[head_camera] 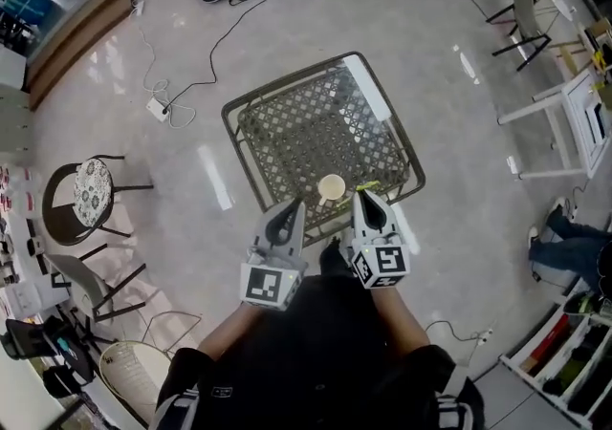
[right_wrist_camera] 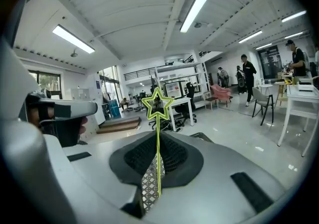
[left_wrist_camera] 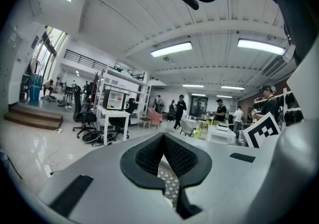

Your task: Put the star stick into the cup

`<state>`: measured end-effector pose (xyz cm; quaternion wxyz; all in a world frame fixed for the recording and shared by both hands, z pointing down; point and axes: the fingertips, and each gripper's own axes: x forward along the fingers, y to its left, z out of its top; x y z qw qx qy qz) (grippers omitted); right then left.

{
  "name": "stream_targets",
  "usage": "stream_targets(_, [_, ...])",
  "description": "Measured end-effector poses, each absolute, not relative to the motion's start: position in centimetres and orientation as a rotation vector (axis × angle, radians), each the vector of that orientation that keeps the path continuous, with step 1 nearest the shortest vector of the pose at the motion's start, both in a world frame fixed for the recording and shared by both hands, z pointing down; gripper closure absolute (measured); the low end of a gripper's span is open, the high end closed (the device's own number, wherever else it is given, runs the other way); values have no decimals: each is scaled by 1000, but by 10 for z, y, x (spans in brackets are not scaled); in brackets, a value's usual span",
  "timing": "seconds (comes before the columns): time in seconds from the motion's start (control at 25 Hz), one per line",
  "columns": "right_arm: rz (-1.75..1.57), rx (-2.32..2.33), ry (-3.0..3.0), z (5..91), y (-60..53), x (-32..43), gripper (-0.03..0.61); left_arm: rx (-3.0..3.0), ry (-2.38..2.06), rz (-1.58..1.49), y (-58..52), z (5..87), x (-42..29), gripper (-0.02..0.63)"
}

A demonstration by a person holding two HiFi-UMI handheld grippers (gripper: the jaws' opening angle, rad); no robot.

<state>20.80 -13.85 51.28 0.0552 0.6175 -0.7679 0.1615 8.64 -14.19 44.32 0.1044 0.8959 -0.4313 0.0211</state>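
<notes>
A small cream cup (head_camera: 331, 188) stands on the near edge of the dark metal mesh table (head_camera: 316, 127). My right gripper (head_camera: 365, 197) is just right of the cup, shut on a thin yellow-green star stick (head_camera: 363, 189). In the right gripper view the stick (right_wrist_camera: 158, 163) rises upright from between the closed pads, its star outline (right_wrist_camera: 157, 104) above the gripper (right_wrist_camera: 158, 139). My left gripper (head_camera: 295, 206) hovers just left of the cup. The left gripper (left_wrist_camera: 163, 137) has its pads together with nothing between them, and the cup is hidden there.
A round patterned stool (head_camera: 92, 191) and chairs stand left of the table. A power strip (head_camera: 156, 108) with cables lies on the floor behind it. White desks (head_camera: 574, 122) and shelves are at the right. Several people (left_wrist_camera: 179, 111) walk in the far room.
</notes>
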Motion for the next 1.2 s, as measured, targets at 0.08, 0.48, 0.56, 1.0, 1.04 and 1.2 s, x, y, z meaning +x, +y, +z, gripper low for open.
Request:
stream_targets(0.08, [502,1839,-2333,526,-149,213,557,2620,-1298,68,-147,446,91,597])
stream_targets(0.48, [608,1771,-2297,606,-180,220,557,2580,-1356,84,-160,458,97,597])
stream_targets(0.56, [616,1768,-2288,617,-182,220,557,2574,-1361,82,-160,459,97,597])
stream_targets(1.0, [620,1761,-2241,672,-195,212,557,2551,-1370,92,-158,465,88,597])
stream_targets(1.04, [633,1758,-2233,677,-196,212,557,2548,-1368,94,-158,465,88,598])
stream_targets(1.2, [681,1745,-2204,695,-197,210,557,2532,-1368,95,-157,466,83,598])
